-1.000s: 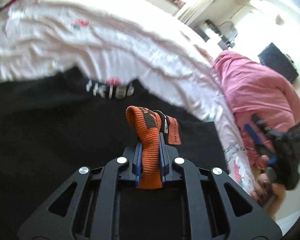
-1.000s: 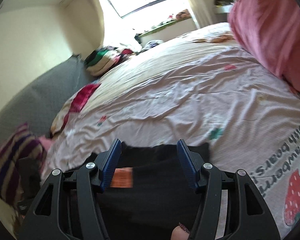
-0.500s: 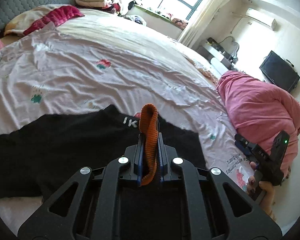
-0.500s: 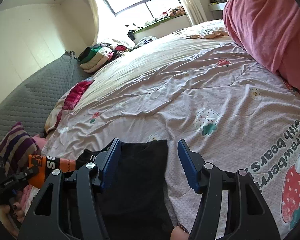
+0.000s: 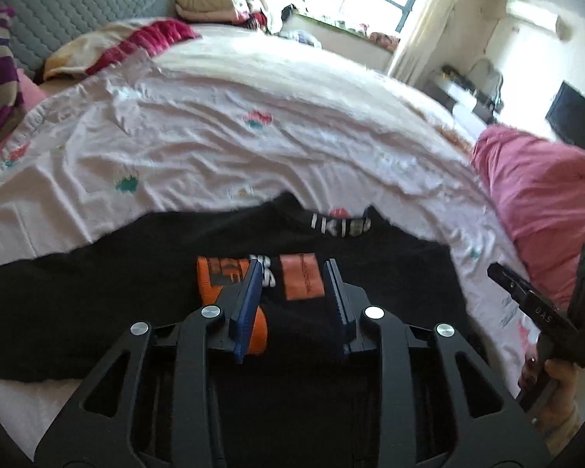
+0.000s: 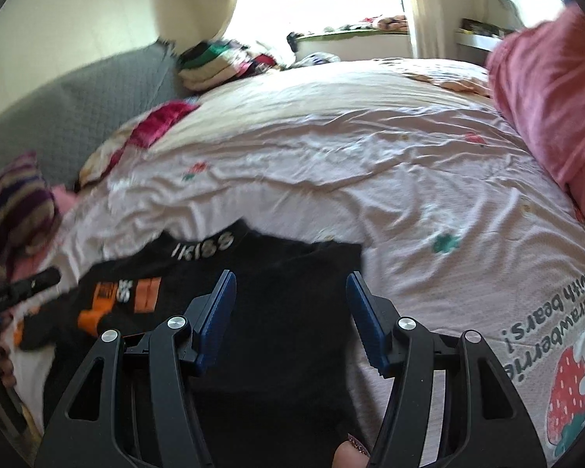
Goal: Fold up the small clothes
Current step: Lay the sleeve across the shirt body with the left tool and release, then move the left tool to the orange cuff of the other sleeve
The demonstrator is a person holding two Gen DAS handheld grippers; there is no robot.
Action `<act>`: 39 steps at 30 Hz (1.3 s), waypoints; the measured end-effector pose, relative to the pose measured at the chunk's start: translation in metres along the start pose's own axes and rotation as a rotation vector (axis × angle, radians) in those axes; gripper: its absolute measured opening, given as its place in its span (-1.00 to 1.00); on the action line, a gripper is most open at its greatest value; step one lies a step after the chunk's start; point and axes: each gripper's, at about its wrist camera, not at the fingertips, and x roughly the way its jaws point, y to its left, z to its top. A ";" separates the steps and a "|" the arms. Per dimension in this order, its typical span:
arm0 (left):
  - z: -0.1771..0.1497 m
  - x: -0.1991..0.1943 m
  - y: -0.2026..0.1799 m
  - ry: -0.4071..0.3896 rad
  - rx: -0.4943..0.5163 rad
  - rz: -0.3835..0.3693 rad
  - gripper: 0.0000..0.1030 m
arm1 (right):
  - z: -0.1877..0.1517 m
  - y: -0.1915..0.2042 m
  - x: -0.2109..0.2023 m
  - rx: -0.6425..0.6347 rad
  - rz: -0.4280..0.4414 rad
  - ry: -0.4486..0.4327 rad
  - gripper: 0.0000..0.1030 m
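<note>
The black garment [image 5: 97, 292] lies spread on the pink bedsheet [image 5: 214, 148], near the front edge of the bed, with its orange cuff [image 5: 214, 277] laid over the black body.

Step in hand, as judged: releasing the folded-in sleeve. To do it well, clear the cuff fully before drawing back, so that the fold is not dragged open, then flatten the layer.

Left gripper [image 5: 294, 284]: its jaws have just been opening and stand partly apart. The orange cuff lies under and beside the left blue pad [image 5: 249, 300]; an orange label [image 5: 302, 275] shows between the jaws. Nothing is clamped.

Right gripper [image 6: 290, 304]: jaws about half open, hovering over the garment's right part, close to its right edge. Contact with the cloth cannot be told; it holds nothing.
</note>
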 end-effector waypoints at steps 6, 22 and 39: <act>-0.025 0.046 0.006 0.138 0.064 0.100 -0.40 | -0.018 0.037 0.026 -0.126 0.009 0.104 0.13; -0.037 0.028 0.026 0.106 0.050 0.075 -0.03 | -0.037 0.059 0.051 -0.159 0.026 0.199 0.37; -0.042 -0.032 0.046 -0.009 0.048 0.131 0.81 | -0.034 0.087 0.020 -0.181 0.092 0.068 0.86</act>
